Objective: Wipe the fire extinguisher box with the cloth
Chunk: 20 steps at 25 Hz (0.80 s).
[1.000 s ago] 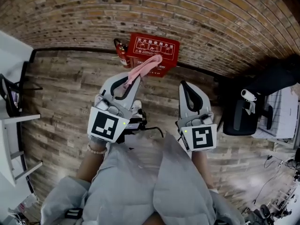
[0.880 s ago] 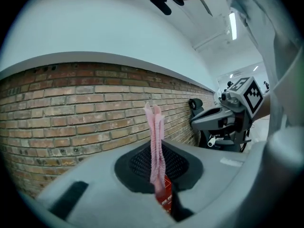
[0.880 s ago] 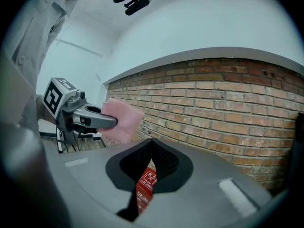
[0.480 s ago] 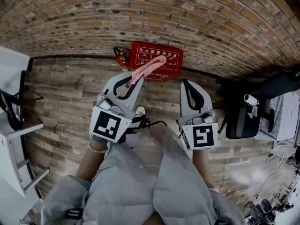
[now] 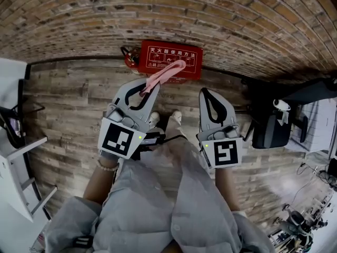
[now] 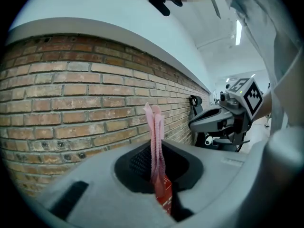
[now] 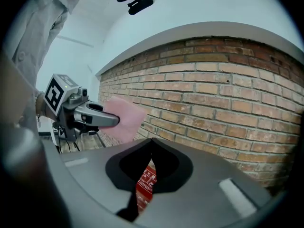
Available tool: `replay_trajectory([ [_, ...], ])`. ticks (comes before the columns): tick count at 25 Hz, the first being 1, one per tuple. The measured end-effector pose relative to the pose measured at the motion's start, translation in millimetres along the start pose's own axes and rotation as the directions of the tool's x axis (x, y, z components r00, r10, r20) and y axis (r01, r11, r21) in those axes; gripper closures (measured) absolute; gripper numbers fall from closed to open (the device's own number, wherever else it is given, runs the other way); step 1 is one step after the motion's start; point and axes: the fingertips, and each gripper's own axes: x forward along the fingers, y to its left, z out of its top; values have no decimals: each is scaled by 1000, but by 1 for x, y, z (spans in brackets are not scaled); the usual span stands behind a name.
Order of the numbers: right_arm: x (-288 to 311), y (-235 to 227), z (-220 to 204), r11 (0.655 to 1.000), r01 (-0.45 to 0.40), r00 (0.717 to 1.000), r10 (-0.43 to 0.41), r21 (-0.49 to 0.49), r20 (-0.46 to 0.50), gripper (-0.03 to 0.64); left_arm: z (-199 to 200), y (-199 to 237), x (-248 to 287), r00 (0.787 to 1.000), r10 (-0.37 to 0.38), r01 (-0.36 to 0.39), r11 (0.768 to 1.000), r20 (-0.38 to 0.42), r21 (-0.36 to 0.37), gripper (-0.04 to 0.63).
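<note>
My L gripper (image 5: 151, 86) grips the cloth (image 5: 166, 74) by its near end, prob. limp & light; R gripper (image 5: 204, 92) closed, empty.

Head view: from the person's head, steeply down past the left gripper (image 5: 149, 87) and right gripper (image 5: 206, 94) to the floor (image 5: 73, 99) and the foot of the brick wall (image 5: 210, 20).
Left gripper view: rides the left gripper, faces the brick wall along its jaws, close.
Right gripper view: likewise from the right gripper, brick wall near.
Shared: brick wall, fire extinguisher box (image 5: 171, 59) and cloth (image 5: 164, 74) in all three; each gripper view catches the other gripper.
</note>
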Motion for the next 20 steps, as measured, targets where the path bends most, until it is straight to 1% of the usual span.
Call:
replay_trajectory([
  [3, 3, -6, -5, 1000, -10, 1000, 10, 5, -6, 615, -3, -1, 8, 1000, 4, -4, 1000, -16, 4, 584],
  [8, 8, -16, -18, 999, -36, 999, 35, -15, -30, 614, -9, -3, 21, 999, 1, -1, 1000, -40, -4, 584],
  [12, 12, -25, -25, 999, -45, 998, 44, -28, -34, 614, -18, -6, 31, 998, 2, -3, 1000, -59, -21, 584],
  [20, 24, -42, -52, 998, -57, 997, 56, -13, -50, 614, -45, -17, 64, 992, -57, 57, 998, -111, -3, 584],
])
